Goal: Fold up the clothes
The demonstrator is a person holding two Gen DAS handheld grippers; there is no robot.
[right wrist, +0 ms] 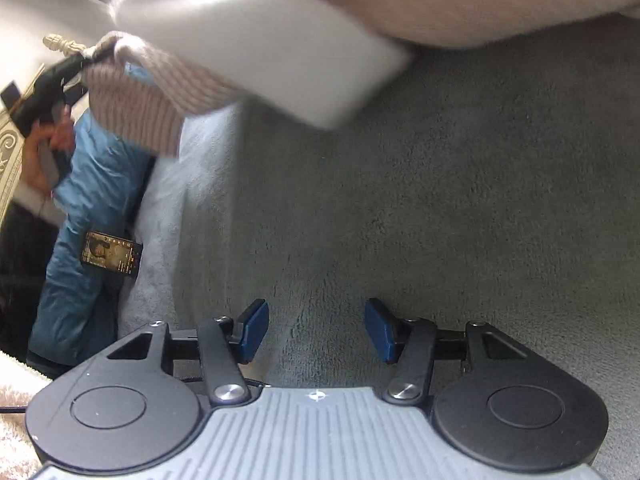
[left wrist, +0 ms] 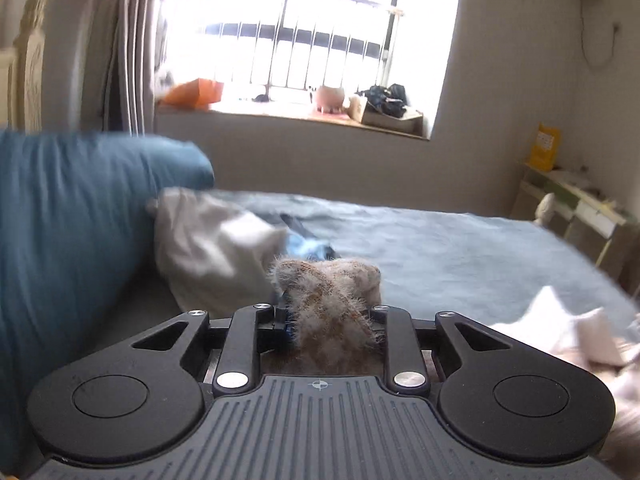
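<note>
I count one fuzzy beige knit sweater [left wrist: 332,300], lifted above the grey-blue fleece bed [right wrist: 480,200]; my left gripper [left wrist: 330,314] clamps its edge. My right gripper [right wrist: 316,330] hangs over bare bedding, jaws apart, empty.

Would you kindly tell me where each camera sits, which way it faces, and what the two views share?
Left wrist: on the left gripper, facing across the grey-blue bed toward the barred window; its jaws clamp a fuzzy beige knitted garment.
Right wrist: on the right gripper, tilted down at the bed; its blue pads stand open, empty. A hand shows far left.
Shared: the bed, the garment, the left gripper.
</note>
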